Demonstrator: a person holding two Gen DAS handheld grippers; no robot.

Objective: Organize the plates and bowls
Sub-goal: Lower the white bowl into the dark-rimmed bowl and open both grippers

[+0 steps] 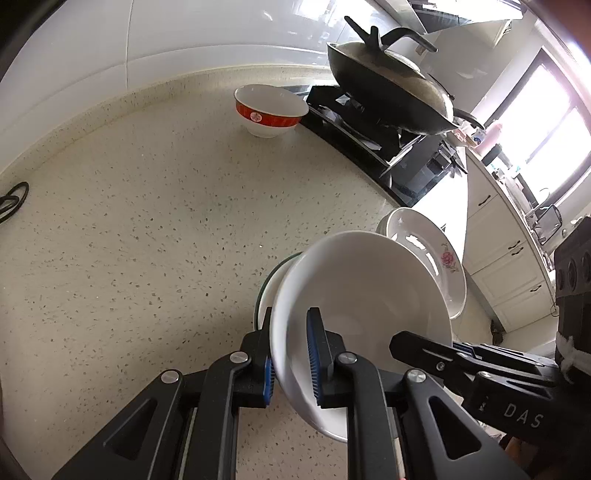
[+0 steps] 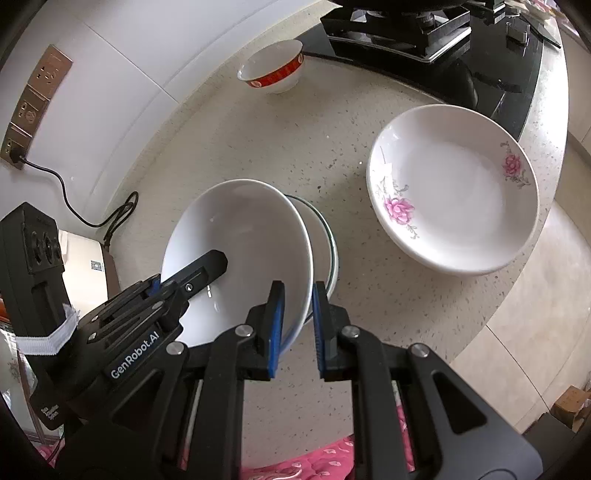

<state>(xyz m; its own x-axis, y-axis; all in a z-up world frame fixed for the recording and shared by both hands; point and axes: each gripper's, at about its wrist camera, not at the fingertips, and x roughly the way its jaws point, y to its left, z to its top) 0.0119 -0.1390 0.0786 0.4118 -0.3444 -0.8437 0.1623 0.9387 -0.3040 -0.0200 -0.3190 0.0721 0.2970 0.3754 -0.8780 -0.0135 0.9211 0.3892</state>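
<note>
now both grippers pinch white bowl, tilted, rim up.

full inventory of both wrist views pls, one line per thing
white bowl: 1, plain white, tilted over the green-rimmed dish, held by both grippers
green-rimmed dish: 1, white with green rim, on counter under the white bowl
flower plate: 1, white with pink flowers, counter near edge
red bowl: 1, white with red band, counter by the stove
wok: 1, black, lidded, on stove
stove: 1, black, far end of counter
cable: 1, black, from wall socket
counter: 1, speckled beige
left gripper: black, blue pads, shut on bowl rim
right gripper: same, shut on bowl rim
</note>
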